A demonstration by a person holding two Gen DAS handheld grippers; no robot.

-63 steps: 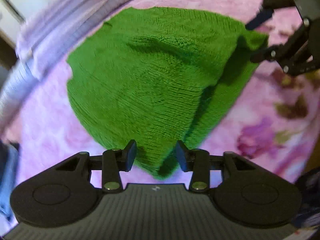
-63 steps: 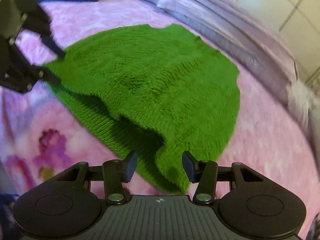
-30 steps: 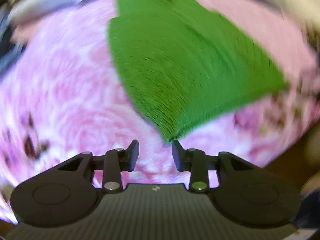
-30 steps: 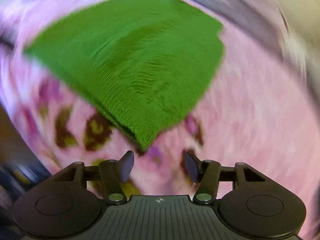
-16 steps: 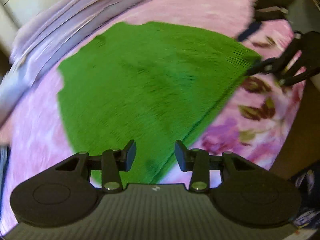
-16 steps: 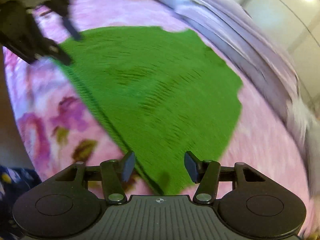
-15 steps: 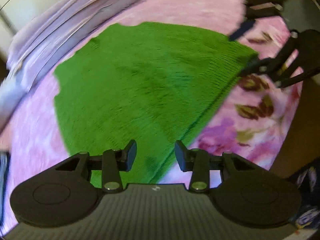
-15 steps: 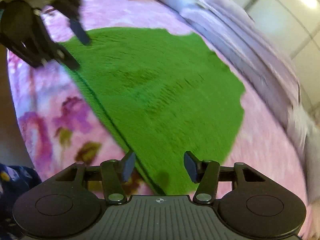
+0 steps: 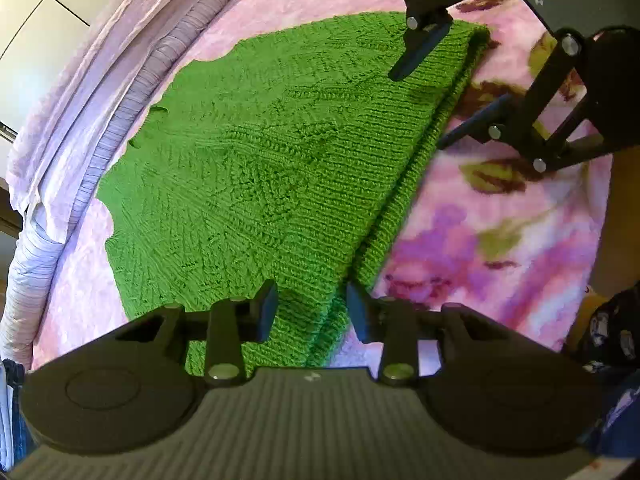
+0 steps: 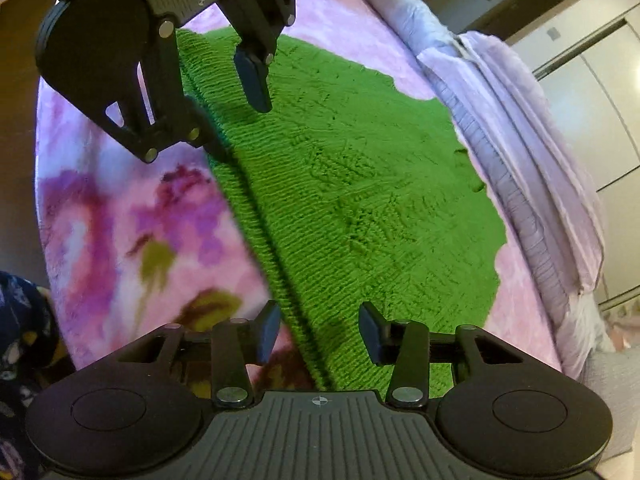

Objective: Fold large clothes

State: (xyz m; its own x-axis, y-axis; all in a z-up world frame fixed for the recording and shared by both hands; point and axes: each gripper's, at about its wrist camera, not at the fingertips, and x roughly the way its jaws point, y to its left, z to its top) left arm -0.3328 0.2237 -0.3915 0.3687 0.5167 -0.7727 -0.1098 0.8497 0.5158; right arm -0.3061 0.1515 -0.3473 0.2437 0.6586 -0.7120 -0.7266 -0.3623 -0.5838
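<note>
I see the pink plush blanket with purple and olive flower prints [image 9: 500, 216] covering the bed, with a pale lilac rumpled quilt [image 9: 100, 92] bunched along its far side. On the blanket lies the green knitted garment [image 9: 280, 152], folded flat, its doubled ribbed edge running along the side nearest my tools. My left gripper [image 9: 312, 312] hovers over one end of that edge, fingers moderately apart with the knit lying between them but not pinched. My right gripper [image 10: 316, 326] sits over the other end of the same edge, its fingers closing, the fold between them, pads not yet pressing it.
</note>
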